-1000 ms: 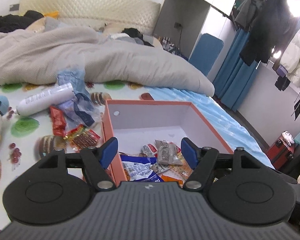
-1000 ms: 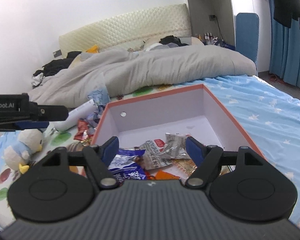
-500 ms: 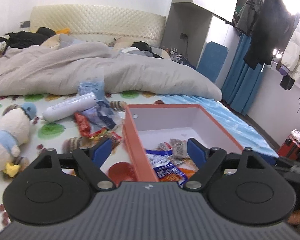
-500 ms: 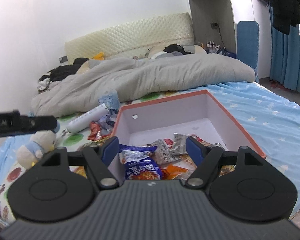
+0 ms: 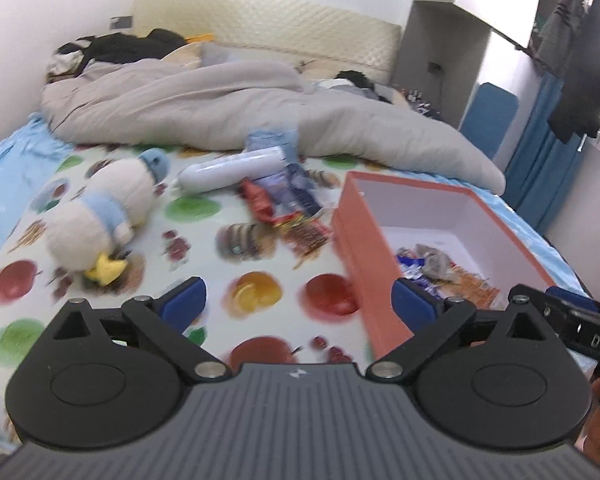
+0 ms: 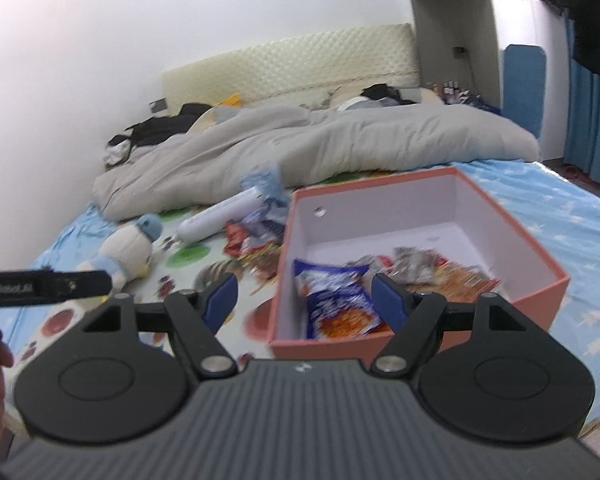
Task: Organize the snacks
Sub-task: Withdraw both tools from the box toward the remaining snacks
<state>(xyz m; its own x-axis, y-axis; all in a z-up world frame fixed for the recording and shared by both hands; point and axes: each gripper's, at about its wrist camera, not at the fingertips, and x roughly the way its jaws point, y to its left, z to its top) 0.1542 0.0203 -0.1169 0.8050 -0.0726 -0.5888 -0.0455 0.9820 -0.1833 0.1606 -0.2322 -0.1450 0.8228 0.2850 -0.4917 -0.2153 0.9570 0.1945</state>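
Two hand-held grippers hover above a bed, both empty, with their blue-tipped fingers spread wide apart. The left gripper hangs over the fruit-print sheet just beside the orange box, and the right gripper hangs at the near edge of that same box. The box is open-topped with pale inner walls and sits on the bed so that snacks can be dropped in from above; it already holds a blue snack bag near the front, along with a few crinkled silver and orange packets. More loose snacks lie in a small heap on the sheet just to the left of the box, red and blue wrappers overlapping, so the sorting looks only partly done. Both grippers seem ready for another pick, most likely from that heap. Touching the heap is a white tube lying on its side, and further left rests a plush duck with a blue cap. A rumpled grey duvet fills the far half of the bed below a padded cream headboard. Blue curtains and hanging dark clothes line the right side of the room. Both views are slightly blurred.
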